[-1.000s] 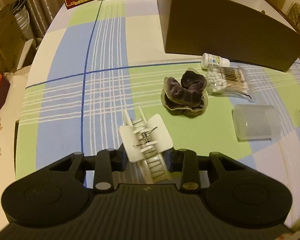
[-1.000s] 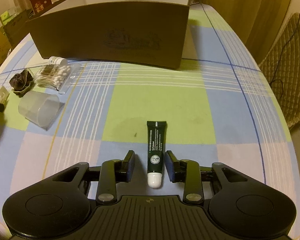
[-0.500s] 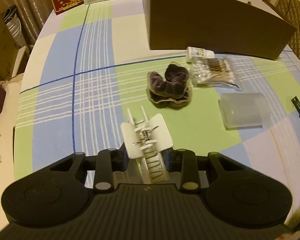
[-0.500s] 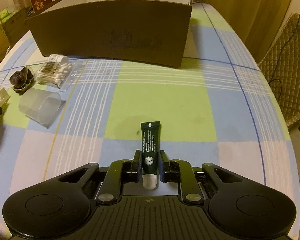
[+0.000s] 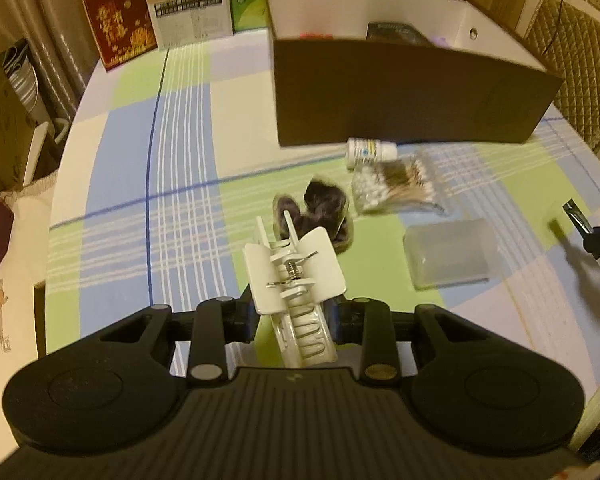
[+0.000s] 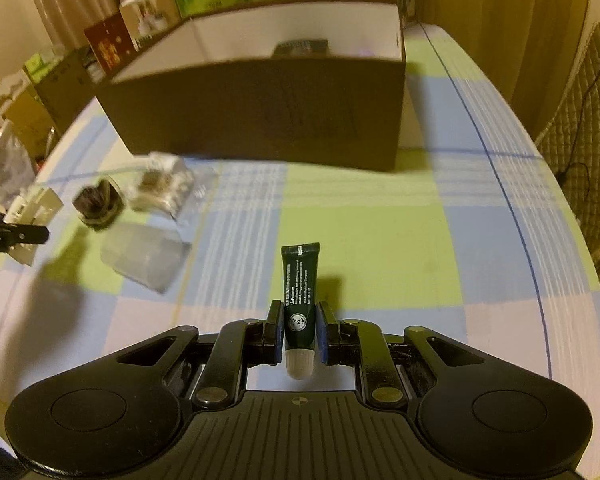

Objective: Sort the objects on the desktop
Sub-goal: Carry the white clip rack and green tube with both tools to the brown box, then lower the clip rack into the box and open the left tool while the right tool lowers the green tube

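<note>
**Two Things Lifted, Box Comes Next**

While both hands rose off the checked tablecloth [image 6: 380, 248], each gripper carried one thing. The right gripper [image 6: 299, 334] had just shut its jaws on the dark green tube [image 6: 300, 292]. A second earlier that tube lay flat on the cloth between wide-open jaws. Now the pads pressed its sides near the white cap, and its flat end stuck out in front. A shadow sat on the cloth beside it, so it looked lifted.

The left gripper [image 5: 296, 316] had its jaws clamped on the white hair clip [image 5: 294, 276], as before. The clip pointed forward, over the dark scrunchie [image 5: 320, 208].

The brown box [image 5: 404, 96] looked nearer and lower than a moment ago, and its white inside showed. A few things were already in it.

That meant the pick-up part was done for both. I think the next step was to carry them over the box wall and let go.

Left on the cloth were the scrunchie, the bag of cotton swabs [image 5: 396, 190], the small white bottle [image 5: 370, 150] just in front of the box, and the clear plastic cup [image 5: 448, 254] lying on its side.
</note>
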